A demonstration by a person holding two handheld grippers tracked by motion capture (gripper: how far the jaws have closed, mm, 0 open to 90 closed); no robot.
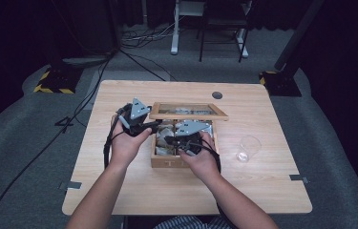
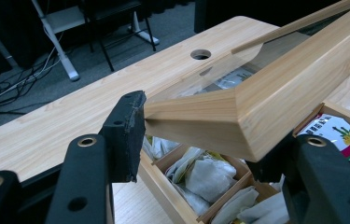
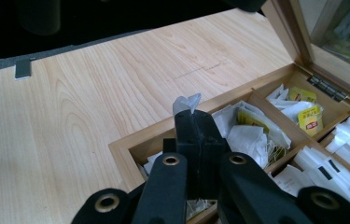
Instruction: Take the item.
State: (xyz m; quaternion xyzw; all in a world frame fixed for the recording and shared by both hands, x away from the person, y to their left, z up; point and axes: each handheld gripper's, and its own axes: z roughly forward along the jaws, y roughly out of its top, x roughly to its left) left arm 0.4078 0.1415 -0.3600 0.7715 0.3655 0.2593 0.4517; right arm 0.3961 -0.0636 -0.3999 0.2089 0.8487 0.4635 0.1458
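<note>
A wooden tea box (image 1: pixel 182 162) stands open in the middle of the table, its compartments full of tea bags (image 3: pixel 249 135). Its glass-paned lid (image 1: pixel 188 116) is raised. My left gripper (image 1: pixel 150 126) is shut on the lid's left front corner (image 2: pixel 219 116) and holds it up, one black pad (image 2: pixel 128 133) pressed on the wood. Just above the box's left compartments, my right gripper (image 3: pixel 196 122) is shut on a small pale tea bag (image 3: pixel 186 103), whose tip sticks out past the jaws. The right gripper (image 1: pixel 171 140) points left over the box.
An empty clear glass (image 1: pixel 248 148) stands right of the box. A cable hole (image 1: pixel 217 95) sits near the table's far edge. Bare wood (image 3: pixel 93 102) lies left of the box. Cables, stands and a chair are on the floor beyond the table.
</note>
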